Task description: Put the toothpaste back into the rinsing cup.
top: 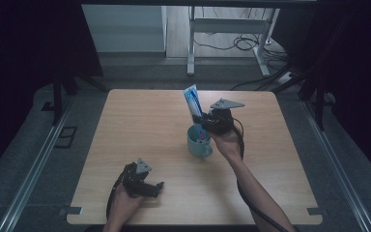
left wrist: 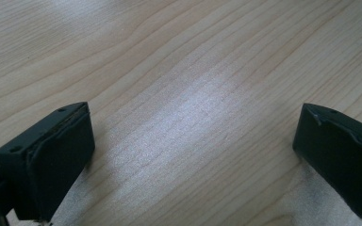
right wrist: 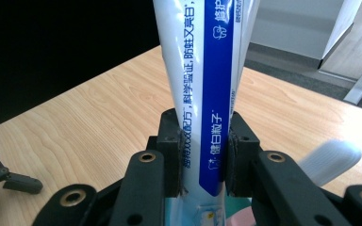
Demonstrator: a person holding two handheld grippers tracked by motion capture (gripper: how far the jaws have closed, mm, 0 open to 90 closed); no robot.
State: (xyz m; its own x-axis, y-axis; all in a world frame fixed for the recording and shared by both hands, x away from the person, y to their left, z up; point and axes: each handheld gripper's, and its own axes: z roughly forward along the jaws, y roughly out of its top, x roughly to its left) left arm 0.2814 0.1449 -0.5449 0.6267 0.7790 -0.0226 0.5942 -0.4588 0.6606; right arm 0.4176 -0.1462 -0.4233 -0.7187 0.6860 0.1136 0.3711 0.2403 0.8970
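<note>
Your wooden counter (top: 140, 125) fills the middle of the high view, its far edge toward the top of the frame. Just right of centre stands a teal mug (top: 198, 142), and your right gripper (top: 204, 118) sits directly above its rim, holding a white-and-blue toothpaste tube (top: 192, 100) that rises upright, tilted slightly toward the upper left of the frame.

Your right gripper view adds what the high view cannot: the fingers (right wrist: 170, 141) are pressed against both sides of the tube (right wrist: 207, 94), clamped low on its body, blue band and printed characters facing the camera. A pale ribbed handle (right wrist: 332, 157) pokes out at the lower right of that frame.

Your left gripper (top: 153, 187) rests at the lower left of the high view, near the counter's front edge and well apart from the mug. Your left gripper view shows its fingers (left wrist: 52, 155) spread wide, with bare wood grain between them and nothing held.
</note>
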